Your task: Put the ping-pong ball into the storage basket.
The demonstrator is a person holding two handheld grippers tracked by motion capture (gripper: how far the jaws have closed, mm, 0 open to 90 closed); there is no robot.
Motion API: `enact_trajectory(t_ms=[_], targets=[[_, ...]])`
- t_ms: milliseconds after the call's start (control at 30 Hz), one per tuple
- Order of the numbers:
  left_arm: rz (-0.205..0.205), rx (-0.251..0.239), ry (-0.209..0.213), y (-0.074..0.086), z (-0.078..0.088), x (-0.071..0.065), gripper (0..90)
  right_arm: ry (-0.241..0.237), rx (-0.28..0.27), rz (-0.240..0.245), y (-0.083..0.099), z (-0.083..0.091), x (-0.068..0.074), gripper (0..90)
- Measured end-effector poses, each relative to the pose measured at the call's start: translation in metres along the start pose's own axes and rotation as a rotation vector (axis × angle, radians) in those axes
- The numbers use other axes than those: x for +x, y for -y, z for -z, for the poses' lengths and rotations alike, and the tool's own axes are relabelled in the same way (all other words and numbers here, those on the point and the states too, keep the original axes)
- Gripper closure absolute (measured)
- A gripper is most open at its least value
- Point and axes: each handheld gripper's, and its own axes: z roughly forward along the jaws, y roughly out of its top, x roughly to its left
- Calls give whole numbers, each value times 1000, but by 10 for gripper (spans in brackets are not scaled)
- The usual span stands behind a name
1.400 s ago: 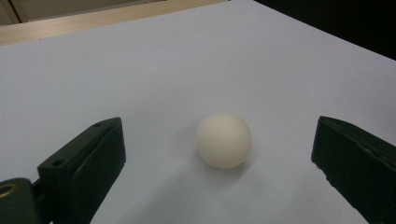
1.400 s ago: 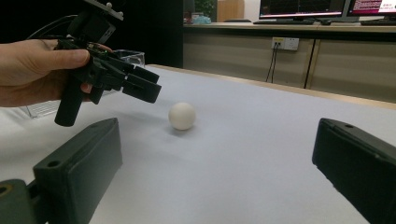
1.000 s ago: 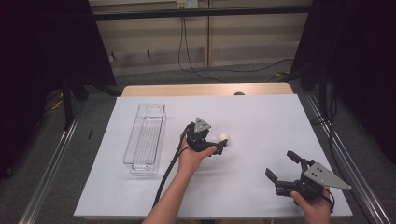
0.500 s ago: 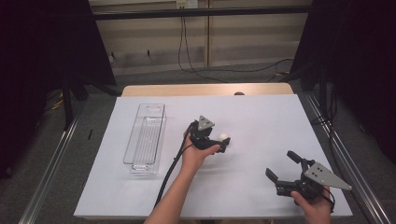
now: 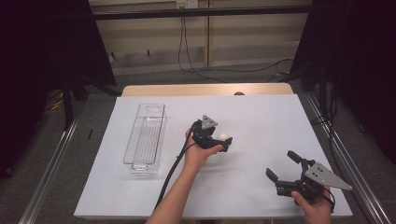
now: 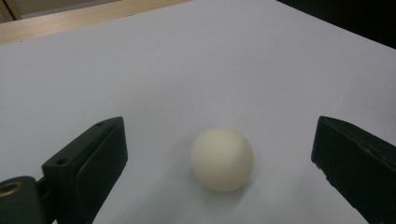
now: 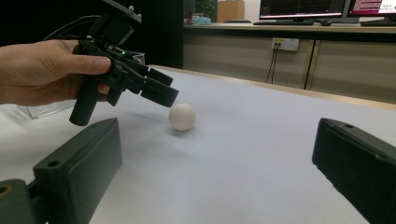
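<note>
1. Ball (image 6: 222, 159): a small white ball is seen resting on the white table cover (image 5: 261, 116), a little left of the table's middle in the high view (image 5: 224, 137).
2. The left gripper (image 5: 223, 143) is held just over the ball, with its jaws spread wide apart; the ball lies between them and is touched by neither jaw, as is shown in the left gripper view.
3. From the right gripper view, the left gripper (image 7: 159, 92) is seen tilted down toward the ball (image 7: 181, 116), and it is carried by the left hand (image 7: 42, 70).
4. The right gripper (image 5: 285, 172) is held near the front right corner of the table, well apart from the ball; its jaws are also spread open and nothing is held between them.
5. A clear plastic tray (image 5: 144, 138) is placed on the left part of the cover, apart from the ball.
</note>
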Motion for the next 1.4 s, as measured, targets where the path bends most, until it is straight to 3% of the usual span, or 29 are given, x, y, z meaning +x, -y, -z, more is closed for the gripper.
enact_trajectory(t_ms=[600,1400], targets=[[-9,46,17,3,-14,-4,100,-1,-3,-2,0,0,0,11],[-36,89,36,7,-25,0,355,-6,0,4,0,0,-1,14]])
